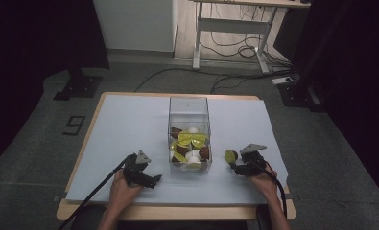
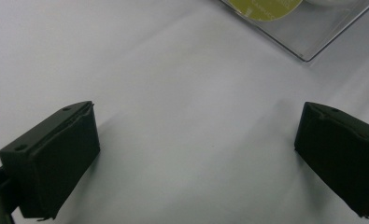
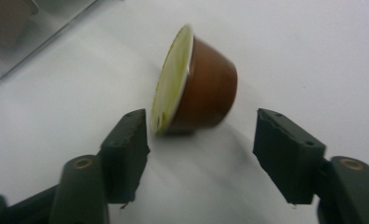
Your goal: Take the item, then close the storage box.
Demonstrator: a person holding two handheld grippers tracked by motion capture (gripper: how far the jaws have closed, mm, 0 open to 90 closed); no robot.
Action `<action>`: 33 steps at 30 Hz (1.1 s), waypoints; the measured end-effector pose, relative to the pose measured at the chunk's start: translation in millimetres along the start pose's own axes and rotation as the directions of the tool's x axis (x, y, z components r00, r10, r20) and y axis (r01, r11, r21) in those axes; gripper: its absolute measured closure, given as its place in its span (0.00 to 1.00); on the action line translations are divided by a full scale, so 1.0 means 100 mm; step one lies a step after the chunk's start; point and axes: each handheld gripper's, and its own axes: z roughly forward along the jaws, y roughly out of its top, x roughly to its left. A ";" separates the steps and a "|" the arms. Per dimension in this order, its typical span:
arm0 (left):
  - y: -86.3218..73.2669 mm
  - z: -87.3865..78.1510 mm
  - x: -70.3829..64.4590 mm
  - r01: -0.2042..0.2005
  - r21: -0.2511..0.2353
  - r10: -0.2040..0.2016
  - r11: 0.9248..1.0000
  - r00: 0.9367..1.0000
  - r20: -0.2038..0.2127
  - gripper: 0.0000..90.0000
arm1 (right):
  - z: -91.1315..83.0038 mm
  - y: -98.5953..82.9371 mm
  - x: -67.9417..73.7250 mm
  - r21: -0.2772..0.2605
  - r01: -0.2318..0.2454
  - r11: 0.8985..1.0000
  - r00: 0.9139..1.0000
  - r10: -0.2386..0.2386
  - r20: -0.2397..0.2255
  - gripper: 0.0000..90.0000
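Note:
A brown coffee capsule with a yellow-green lid point(image 3: 198, 84) lies on its side on the white table cover, just right of the clear box point(image 1: 189, 108). My right gripper point(image 3: 201, 140) is open around its near end, jaws on either side and not touching it; in the high view the capsule point(image 1: 231, 155) sits at the tip of that gripper point(image 1: 236, 165). My left gripper point(image 2: 196, 154) is open over bare cover, left of the box, seen from above as point(image 1: 154, 179). The box holds several brown, yellow-lidded and white capsules point(image 1: 189, 143).
The box's near corner point(image 2: 303, 49) shows at the top right of the left gripper view, with a yellow lid point(image 2: 266, 7) behind its wall. The white cover point(image 1: 124, 129) spans the wooden table. A desk frame and cables point(image 1: 235, 48) stand on the floor beyond.

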 end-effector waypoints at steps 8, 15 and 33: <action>0.00 0.00 0.00 0.000 0.000 0.000 1.000 1.000 0.000 0.00 | -0.04 0.01 -0.01 -0.020 -0.023 1.000 1.000 0.023 -0.021 0.30; 0.00 0.00 0.00 0.000 0.000 0.000 1.000 1.000 0.000 0.00 | -0.12 0.04 0.00 -0.047 -0.029 0.998 0.999 0.028 -0.023 0.28; 0.00 -0.01 0.00 -0.005 -0.001 0.005 1.000 1.000 0.000 0.00 | -0.32 0.10 0.06 -0.093 -0.035 0.995 0.999 0.031 -0.042 0.29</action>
